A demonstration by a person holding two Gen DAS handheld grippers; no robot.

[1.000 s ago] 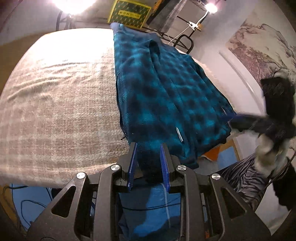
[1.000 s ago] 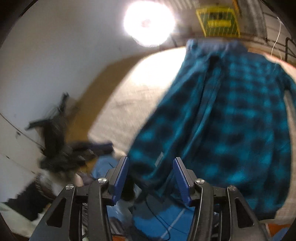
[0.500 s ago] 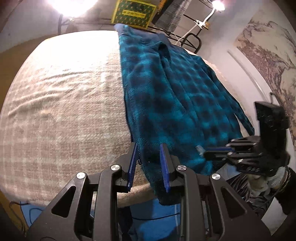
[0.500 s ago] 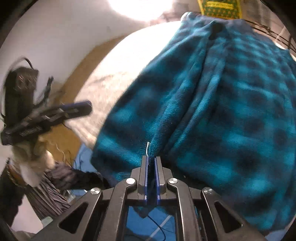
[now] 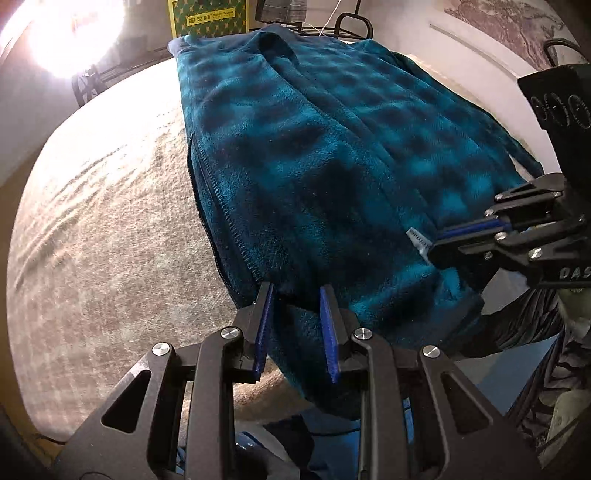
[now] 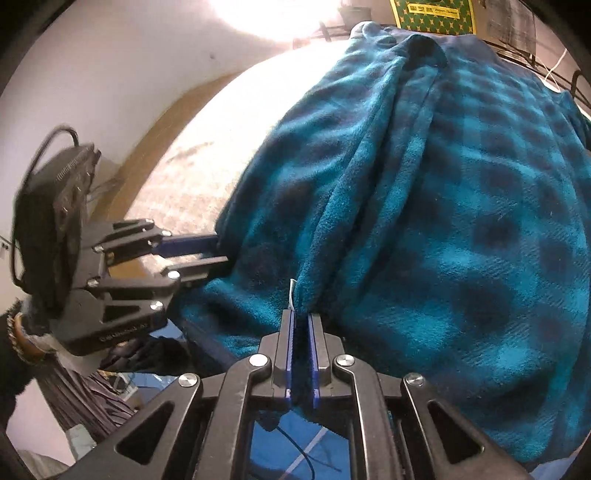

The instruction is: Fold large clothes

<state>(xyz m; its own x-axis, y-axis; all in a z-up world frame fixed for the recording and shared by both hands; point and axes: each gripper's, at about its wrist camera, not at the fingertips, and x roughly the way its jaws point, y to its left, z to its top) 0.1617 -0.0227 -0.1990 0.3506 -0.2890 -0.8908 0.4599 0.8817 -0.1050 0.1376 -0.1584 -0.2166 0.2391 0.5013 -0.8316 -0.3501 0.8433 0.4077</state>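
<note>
1. While both claws point down at the near end of the bed, a teal-and-navy checked fleece jacket [image 5: 332, 155] lies lengthwise on the beige checked bedspread [image 5: 103, 221], its hem hanging over the near edge and its collar toward the far end.
2. The left gripper [image 5: 295, 295] has its blue pads a modest way apart with a thick bunch of the hem pinched between them — just beside the zipper edge [image 5: 210, 192].
3. The right gripper [image 6: 301, 321] is nearly closed, its jaws easing open a touch; a fold of the hem is clamped between the pads, and a small white label [image 6: 291, 295] pokes up just above them.
4. Seen from the left wrist view, the right gripper comes in from the right side, its tips at the same white label.
5. A yellow-and-green carton [image 5: 208, 18] stands beyond the far end of the bed, next to a bright lamp [image 5: 74, 37].
6. A wrist with a beaded bracelet [image 6: 18, 332] shows behind the left gripper.
</note>
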